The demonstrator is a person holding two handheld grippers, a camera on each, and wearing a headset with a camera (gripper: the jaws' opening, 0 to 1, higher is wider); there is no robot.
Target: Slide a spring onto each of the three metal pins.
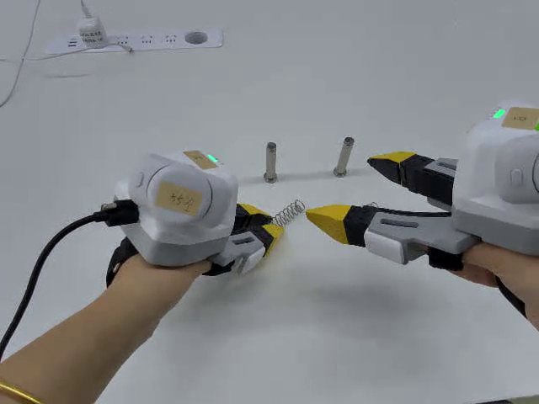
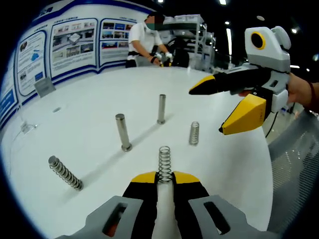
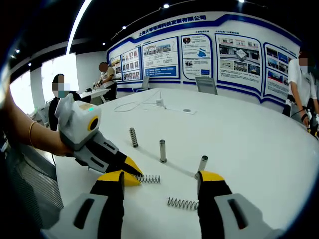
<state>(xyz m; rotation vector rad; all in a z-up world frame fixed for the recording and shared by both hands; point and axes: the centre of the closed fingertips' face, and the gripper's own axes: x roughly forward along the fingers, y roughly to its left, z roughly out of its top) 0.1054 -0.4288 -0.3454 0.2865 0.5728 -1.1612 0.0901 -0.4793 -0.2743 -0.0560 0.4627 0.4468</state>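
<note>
Spring (image 2: 164, 158) pinched in left tool (image 2: 164, 176), loose spring (image 3: 182, 203) in right gripper view

1. My left hand (image 1: 160, 278) grips the left claw (image 1: 274, 231) from underneath, with the forearm coming in from the lower left.
2. The left claw's yellow-tipped jaws are pressed together on one end of a spring (image 1: 289, 213), which sticks out past the tips.
3. My right hand (image 1: 497, 265) holds the right claw (image 1: 339, 188) roughly level, pointing across at the left claw.
4. The right claw's jaws stand wide apart with nothing between them. Its nearer tip is just beside the spring's free end, not touching it.
</note>
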